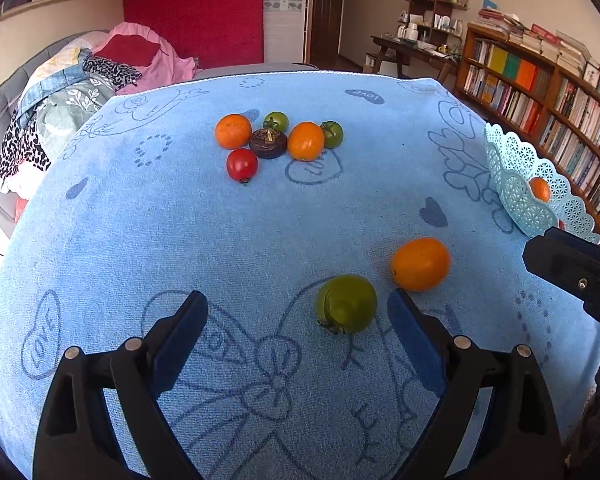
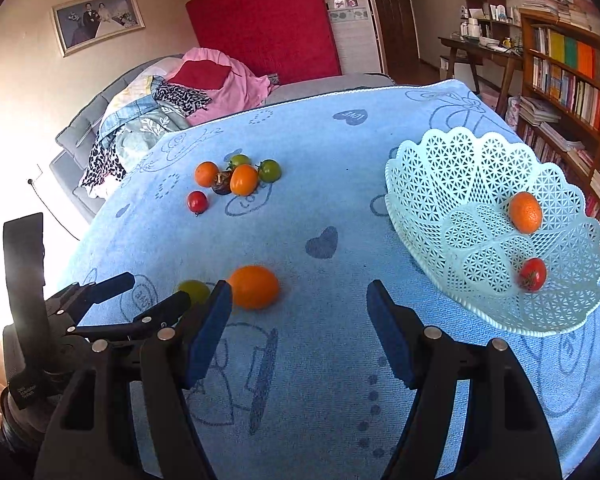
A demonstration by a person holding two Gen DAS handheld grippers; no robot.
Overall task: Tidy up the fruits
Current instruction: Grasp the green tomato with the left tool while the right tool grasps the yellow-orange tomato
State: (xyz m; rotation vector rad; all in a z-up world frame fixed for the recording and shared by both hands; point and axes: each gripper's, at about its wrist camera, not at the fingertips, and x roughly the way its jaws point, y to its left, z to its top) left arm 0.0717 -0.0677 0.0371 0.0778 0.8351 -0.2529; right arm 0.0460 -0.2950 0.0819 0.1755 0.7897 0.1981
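On the blue-towelled counter [image 1: 180,220] the lace basket [image 2: 480,168] sits far right. Our left gripper [image 1: 298,312], jaws apart and empty, has the green tomato [image 1: 346,304] just ahead, right of centre; our right gripper [image 2: 300,300] also gapes empty.

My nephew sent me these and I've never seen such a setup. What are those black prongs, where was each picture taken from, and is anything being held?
The prongs are hand-held grippers, each carrying a camera that looks along its fingers. One picture comes from the left gripper, the other from the right gripper. Both are open and hold nothing. On the blue towel lie a green tomato, an orange and a cluster of six fruits farther back. The basket holds an orange fruit and a red tomato.
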